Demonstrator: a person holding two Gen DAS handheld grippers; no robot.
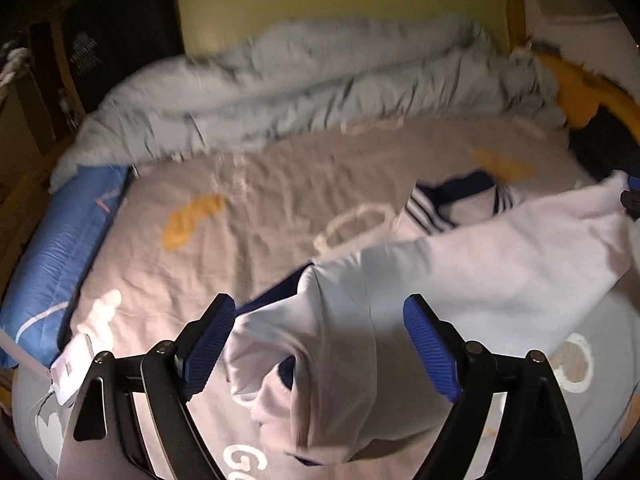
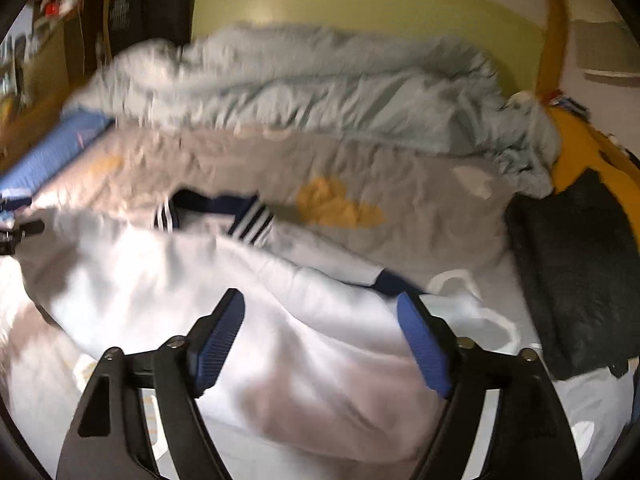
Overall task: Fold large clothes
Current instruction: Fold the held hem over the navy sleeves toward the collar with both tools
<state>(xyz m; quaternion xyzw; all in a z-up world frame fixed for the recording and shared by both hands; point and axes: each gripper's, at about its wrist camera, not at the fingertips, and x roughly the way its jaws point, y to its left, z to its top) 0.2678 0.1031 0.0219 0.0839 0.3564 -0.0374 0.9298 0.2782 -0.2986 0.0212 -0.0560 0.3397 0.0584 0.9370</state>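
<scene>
A large white garment [image 1: 500, 264] with a navy collar and navy-and-white stripes [image 1: 432, 216] lies rumpled on the grey printed bedsheet [image 1: 260, 208]. My left gripper [image 1: 320, 304] stands open over the garment's near left corner. A bunched fold of white cloth sits between the blue pads [image 1: 430, 344], which do not press on it. My right gripper [image 2: 320, 296] is open too, above the white garment [image 2: 168, 280], whose striped collar [image 2: 252, 220] lies beyond it. Both views are blurred.
A crumpled light blue duvet [image 1: 320, 80] is heaped along the back of the bed. A blue pillow [image 1: 60, 248] lies at the left edge, a dark grey folded cloth [image 2: 580, 272] at the right, with yellow fabric [image 2: 580, 152] behind it.
</scene>
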